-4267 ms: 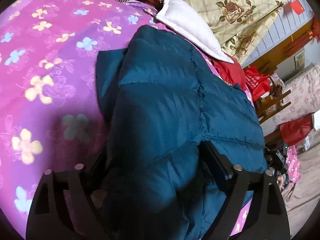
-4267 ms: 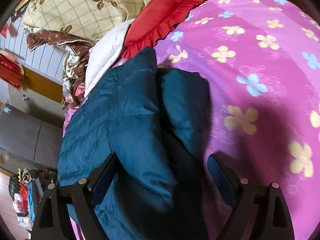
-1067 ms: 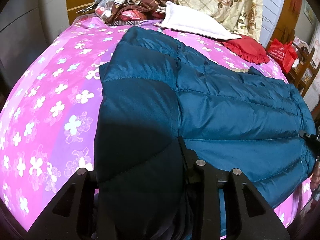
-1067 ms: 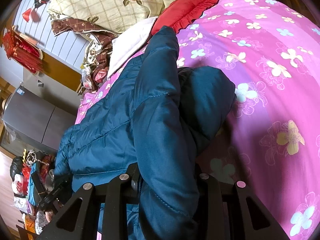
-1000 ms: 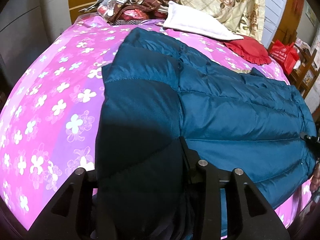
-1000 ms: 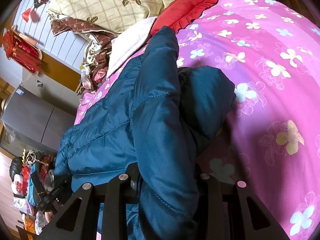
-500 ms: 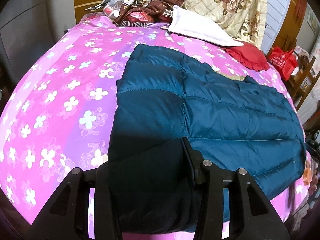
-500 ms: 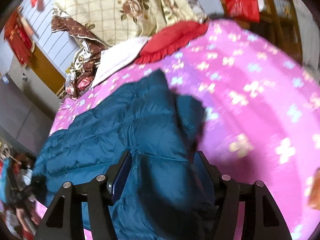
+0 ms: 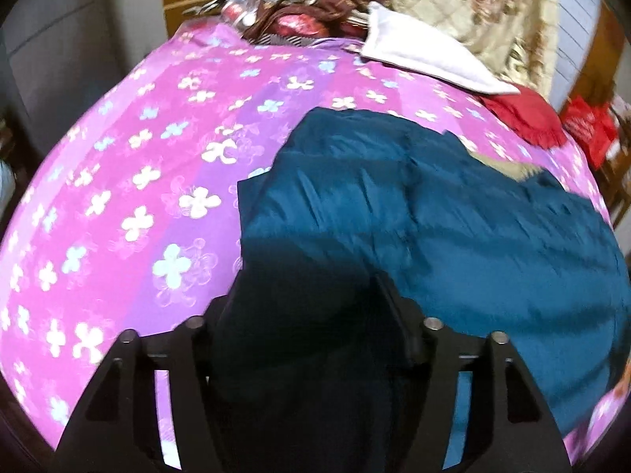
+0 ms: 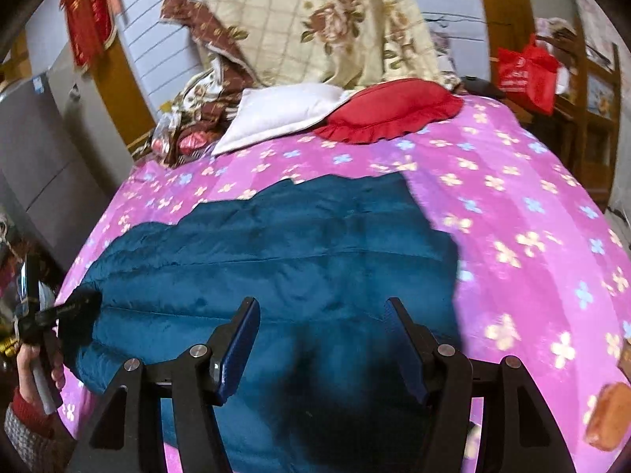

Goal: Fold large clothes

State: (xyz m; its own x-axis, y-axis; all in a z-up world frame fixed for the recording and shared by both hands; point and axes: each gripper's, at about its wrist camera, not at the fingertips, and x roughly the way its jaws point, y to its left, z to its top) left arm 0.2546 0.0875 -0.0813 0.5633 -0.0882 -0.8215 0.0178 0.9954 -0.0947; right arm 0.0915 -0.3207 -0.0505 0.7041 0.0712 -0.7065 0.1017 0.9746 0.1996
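Fabric of the teal down jacket (image 9: 434, 213) fills our left gripper (image 9: 303, 323), fingers clamped on its near edge. Our right gripper (image 10: 321, 339) hovers over it, fingers apart and empty. The jacket lies on the pink floral bedspread (image 10: 512, 205), seemingly half folded; further folds remain. Pillows (image 10: 284, 112) sit beyond.

One teal down jacket (image 10: 299, 252) lies on one bed (image 10: 532, 213) with a pink flowered cover. At the head sit one white pillow (image 10: 284, 112), one red frilled cushion (image 10: 390, 112) and one cream floral quilt (image 10: 315, 23). One red bag (image 10: 526, 71) hangs beyond. Two claws are counted: the left claw (image 9: 303, 327) and the right claw (image 10: 321, 339).
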